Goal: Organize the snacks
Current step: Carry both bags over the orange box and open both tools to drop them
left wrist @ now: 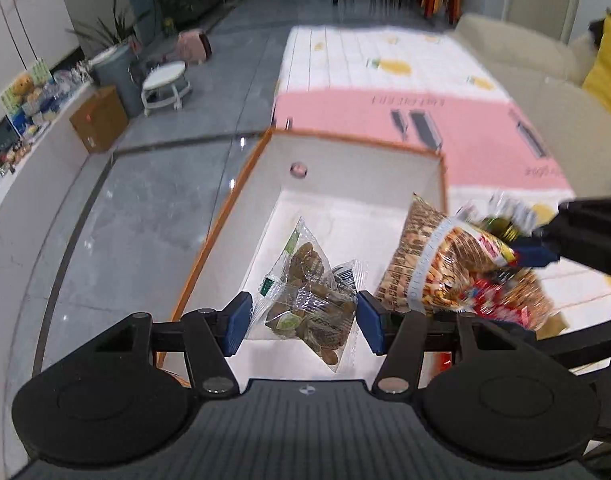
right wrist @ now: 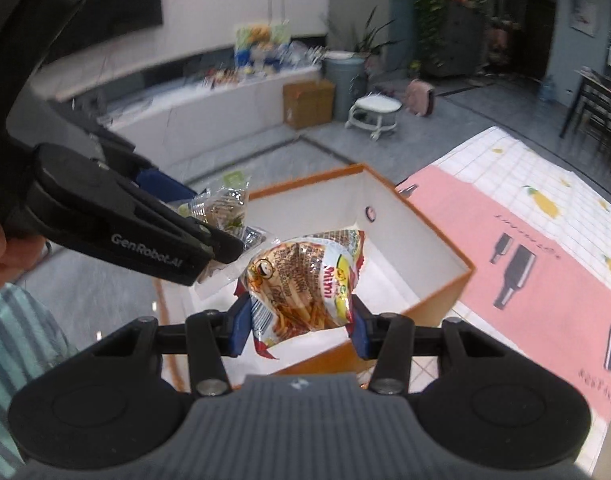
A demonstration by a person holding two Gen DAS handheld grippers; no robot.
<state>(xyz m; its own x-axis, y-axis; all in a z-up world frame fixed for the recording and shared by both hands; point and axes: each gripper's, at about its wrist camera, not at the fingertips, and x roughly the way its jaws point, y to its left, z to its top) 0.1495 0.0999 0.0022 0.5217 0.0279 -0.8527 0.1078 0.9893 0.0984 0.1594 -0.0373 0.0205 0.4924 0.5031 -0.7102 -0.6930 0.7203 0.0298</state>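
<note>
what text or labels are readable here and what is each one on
"GenRobot.AI": white lettering on the side of the left gripper, seen from the right wrist view.
"Mini": red letters on the noodle snack bag in the right gripper.
Pink mat: a dark line of print, upside down and blurred, not readable.
Clear packet of green snacks: green labels too small to read.

Both wrist views look steeply down, close over shared orange-rimmed box (left wrist: 229, 200) (right wrist: 445, 256); edges blurred, probably motion.
</note>
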